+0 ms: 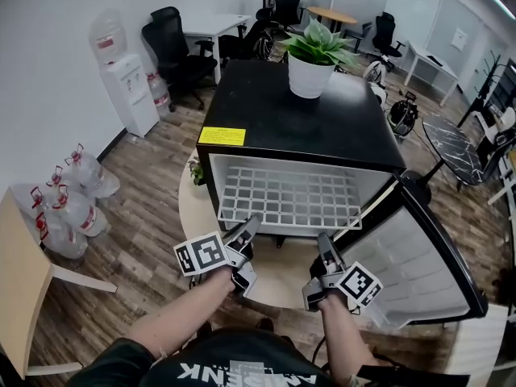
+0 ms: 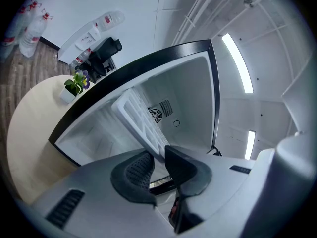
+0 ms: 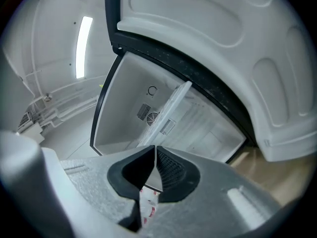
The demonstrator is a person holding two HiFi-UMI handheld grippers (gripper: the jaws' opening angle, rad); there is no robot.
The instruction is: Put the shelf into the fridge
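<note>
As left claw [image 1: 249,224], right claw [image 1: 322,240] pinch: white lattice shelf [image 1: 290,200] (square cells).

You're in an open office: wood-plank floor [image 1: 153,192], white wall [image 1: 48,87] on your left with a water dispenser [image 1: 129,91] against it, and clear water jugs [image 1: 68,204] clustered on the floor nearer you. Black office chair [image 1: 173,47] and white desk [image 1: 214,24] sit behind that, with a round wooden table [image 1: 330,14] further back. Pale round table [image 1: 197,208] is right in front of you, dark marbled table [image 1: 455,143] to your right. Strip light [image 2: 237,61] runs overhead.
</note>
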